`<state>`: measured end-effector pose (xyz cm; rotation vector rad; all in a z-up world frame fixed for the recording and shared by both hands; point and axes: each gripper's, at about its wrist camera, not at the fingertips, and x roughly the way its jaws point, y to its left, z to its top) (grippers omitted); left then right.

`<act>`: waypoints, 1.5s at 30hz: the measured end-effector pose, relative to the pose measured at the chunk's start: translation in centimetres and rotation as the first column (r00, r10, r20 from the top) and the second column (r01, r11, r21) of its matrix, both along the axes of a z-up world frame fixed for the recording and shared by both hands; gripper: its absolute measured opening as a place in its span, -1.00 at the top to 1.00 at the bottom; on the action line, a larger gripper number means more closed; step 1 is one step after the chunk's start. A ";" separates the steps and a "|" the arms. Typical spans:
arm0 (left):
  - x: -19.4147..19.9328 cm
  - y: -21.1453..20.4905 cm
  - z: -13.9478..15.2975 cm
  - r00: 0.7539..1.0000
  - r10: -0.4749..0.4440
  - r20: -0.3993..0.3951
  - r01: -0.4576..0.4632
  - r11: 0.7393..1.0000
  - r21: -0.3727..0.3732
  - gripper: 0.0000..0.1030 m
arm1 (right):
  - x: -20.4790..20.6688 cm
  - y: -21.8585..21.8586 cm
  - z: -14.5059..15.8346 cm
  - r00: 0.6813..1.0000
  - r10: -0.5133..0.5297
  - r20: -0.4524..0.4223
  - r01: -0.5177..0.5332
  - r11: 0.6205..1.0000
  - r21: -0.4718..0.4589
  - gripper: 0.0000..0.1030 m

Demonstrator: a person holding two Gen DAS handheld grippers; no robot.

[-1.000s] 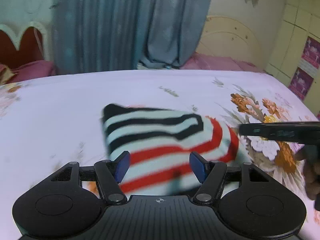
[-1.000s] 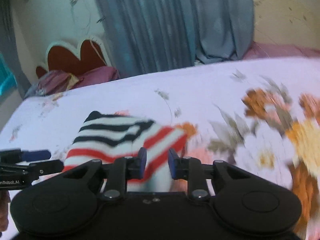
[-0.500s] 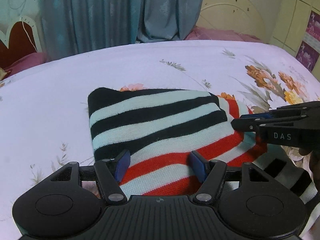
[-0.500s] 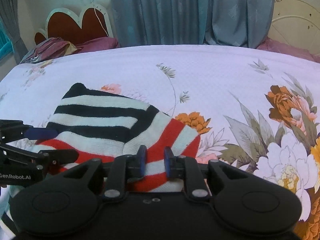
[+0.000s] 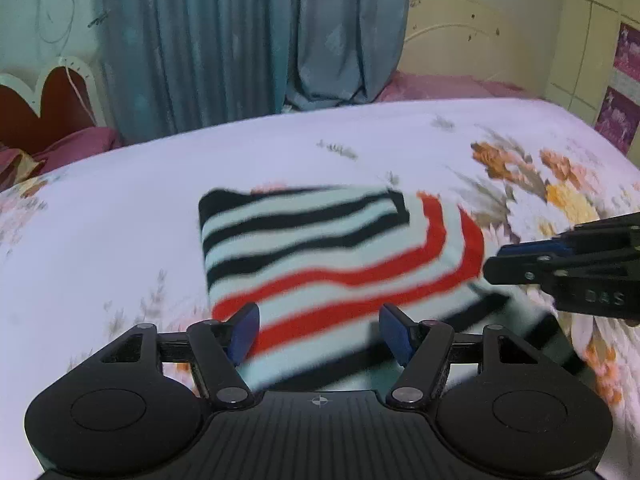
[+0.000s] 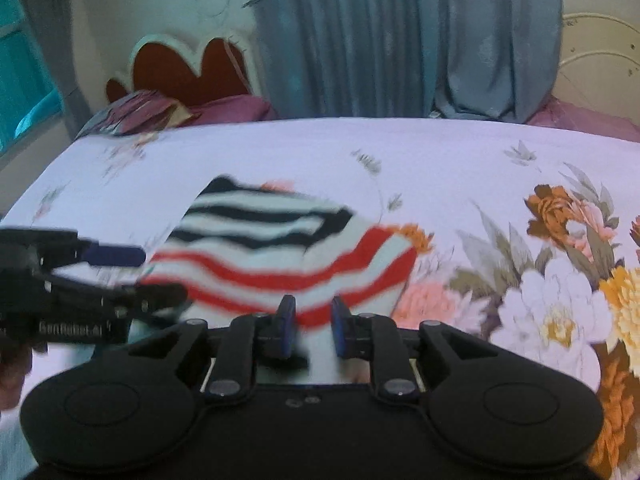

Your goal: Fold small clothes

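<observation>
A knitted garment (image 5: pixel 320 248) with black, pale and red stripes lies folded into a rough rectangle on the floral bed sheet (image 5: pixel 120 220). My left gripper (image 5: pixel 320 332) is open wide over its near edge, with nothing pinched between the blue pads. In the right wrist view the garment (image 6: pixel 272 256) is blurred. My right gripper (image 6: pixel 313 322) hangs over the near right edge, its pads a narrow gap apart, and the cloth seen through the gap looks flat. From the left wrist view the right gripper (image 5: pixel 494 262) has its tips at the garment's red right edge. The left gripper (image 6: pixel 160 274) enters the right wrist view from the left.
The sheet (image 6: pixel 440 168) spreads wide around the garment, with big printed flowers (image 6: pixel 560 312) on the right. Blue curtains (image 5: pixel 240 40) hang behind the bed. A red heart-shaped headboard (image 6: pixel 188 72) and pink pillows (image 5: pixel 440 84) lie at the far edge.
Both grippers came in close over the garment half a second ago and have since drawn back. The garment stays where it was on the sheet. The left jaws are as wide as before.
</observation>
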<state>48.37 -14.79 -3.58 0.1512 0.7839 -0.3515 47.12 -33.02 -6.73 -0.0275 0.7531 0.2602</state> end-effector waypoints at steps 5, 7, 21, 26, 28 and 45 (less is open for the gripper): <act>-1.7 0.4 -0.8 1.000 0.026 -0.013 -0.025 0.999 0.028 -0.28 | -2.4 0.2 -1.2 0.999 0.035 -0.025 -0.036 0.999 -0.030 0.65; -1.9 0.6 -1.1 0.999 0.034 -0.024 -0.033 0.999 0.019 -0.28 | -2.5 0.2 -2.0 0.999 0.027 -0.045 -0.030 0.998 -0.057 0.65; -2.7 0.8 -1.9 0.992 0.125 -0.006 -0.125 0.991 0.042 -0.65 | -2.6 -0.8 -3.0 0.998 0.043 -0.039 -0.043 0.999 -0.009 0.53; -3.5 2.4 -0.7 0.987 0.158 -0.005 -0.158 0.987 -0.030 -0.79 | -4.1 -3.6 -1.2 1.000 0.024 0.018 -0.026 0.992 0.124 -0.27; -3.5 3.4 -0.7 0.985 0.168 -0.029 -0.170 0.983 -0.075 -0.79 | -3.8 -5.3 -1.2 1.000 0.008 -0.011 -0.006 0.981 0.193 -0.24; 1.1 6.0 -5.5 0.943 0.081 -0.323 -0.196 0.919 -0.342 -0.75 | 4.3 -9.3 -8.2 0.914 0.093 -0.394 0.172 0.792 0.586 -0.10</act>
